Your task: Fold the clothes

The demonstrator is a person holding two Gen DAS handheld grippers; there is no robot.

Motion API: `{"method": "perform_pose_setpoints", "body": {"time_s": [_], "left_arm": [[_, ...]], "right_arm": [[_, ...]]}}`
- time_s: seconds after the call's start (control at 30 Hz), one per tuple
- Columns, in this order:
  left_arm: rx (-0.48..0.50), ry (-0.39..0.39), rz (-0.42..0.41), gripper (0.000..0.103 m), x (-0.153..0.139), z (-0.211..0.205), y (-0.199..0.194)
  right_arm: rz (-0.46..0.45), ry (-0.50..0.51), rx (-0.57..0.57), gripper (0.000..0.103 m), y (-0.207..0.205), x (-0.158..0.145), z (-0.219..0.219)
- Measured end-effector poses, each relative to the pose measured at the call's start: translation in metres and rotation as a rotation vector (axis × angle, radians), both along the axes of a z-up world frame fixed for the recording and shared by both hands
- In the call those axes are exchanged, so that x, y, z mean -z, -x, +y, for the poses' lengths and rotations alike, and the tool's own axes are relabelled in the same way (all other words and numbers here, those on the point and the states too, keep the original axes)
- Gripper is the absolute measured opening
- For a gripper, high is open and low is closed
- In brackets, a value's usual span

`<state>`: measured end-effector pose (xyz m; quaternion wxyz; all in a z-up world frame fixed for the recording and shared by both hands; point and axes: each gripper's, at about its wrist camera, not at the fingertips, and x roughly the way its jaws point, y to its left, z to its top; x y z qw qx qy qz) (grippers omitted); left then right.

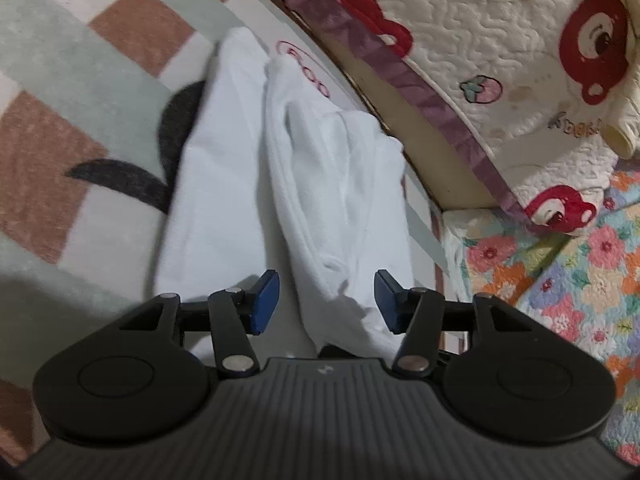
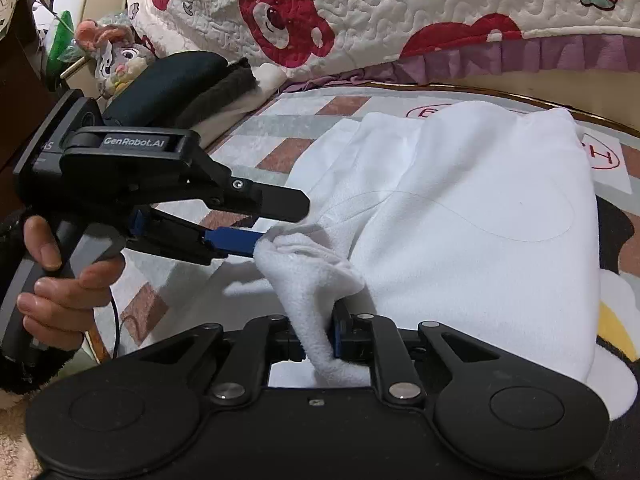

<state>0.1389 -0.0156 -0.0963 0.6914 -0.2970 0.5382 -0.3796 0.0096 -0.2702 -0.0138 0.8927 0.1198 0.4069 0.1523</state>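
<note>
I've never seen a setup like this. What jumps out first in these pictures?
A fluffy white fleece garment lies on a checkered pink, grey and white floor mat, with the right gripper pinching a bunched corner of it. The left gripper, jaws open, reaches toward the same bunch. Behind runs a cream quilted bedspread with red bear faces, beside a grey plush bunny.

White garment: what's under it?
The white garment lies on a checkered rug with pink lettering and a black-and-yellow figure showing past its edges. What is directly beneath the cloth is covered.
</note>
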Motion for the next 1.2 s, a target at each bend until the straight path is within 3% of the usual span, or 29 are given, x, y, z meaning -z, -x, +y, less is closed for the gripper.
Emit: {"method": "perform_pose_setpoints", "body": {"time_s": [0.17, 0.3, 0.37, 0.43, 0.53, 0.67, 0.73, 0.8, 0.9, 1.0, 1.03, 1.2], "left_arm": [[-0.049, 0.097, 0.033, 0.057, 0.015, -0.010, 0.000], [-0.060, 0.062, 0.040, 0.043, 0.022, -0.014, 0.003], [-0.030, -0.007, -0.032, 0.021, 0.016, -0.020, 0.008], [0.000, -0.078, -0.133, 0.014, 0.006, -0.029, 0.015], [0.029, -0.177, -0.282, 0.010, -0.012, -0.040, 0.026], [0.006, -0.173, -0.420, 0.010, -0.055, -0.028, 0.034], [0.024, -0.202, -0.498, 0.010, -0.067, -0.021, 0.035], [0.025, -0.285, -0.460, 0.010, -0.051, -0.020, 0.029], [0.000, -0.382, -0.343, 0.010, -0.024, -0.018, 0.022], [-0.018, -0.379, -0.348, 0.010, -0.031, -0.017, 0.023], [-0.018, -0.384, -0.368, 0.010, -0.038, -0.018, 0.025], [-0.015, -0.442, -0.392, 0.010, -0.054, -0.020, 0.034]], "right_arm": [[-0.019, 0.002, -0.005, 0.017, -0.002, -0.001, 0.002], [-0.051, 0.001, -0.023, 0.018, -0.001, -0.004, 0.005], [-0.077, 0.005, -0.040, 0.017, 0.003, -0.010, 0.007], [-0.101, 0.010, -0.057, 0.017, 0.006, -0.018, 0.010], [-0.137, 0.019, -0.083, 0.017, 0.011, -0.029, 0.015], [-0.185, 0.031, -0.117, 0.018, 0.017, -0.045, 0.021], [-0.183, 0.053, -0.140, 0.025, 0.020, -0.053, 0.023], [-0.117, 0.115, -0.179, 0.048, 0.024, -0.064, 0.022], [-0.036, 0.284, -0.199, 0.049, 0.034, -0.072, 0.019], [0.016, 0.517, -0.182, 0.050, 0.053, -0.060, 0.014], [0.033, 0.550, -0.166, 0.050, 0.059, -0.054, 0.010], [0.133, 0.388, -0.050, 0.054, 0.069, -0.035, -0.024]]}}
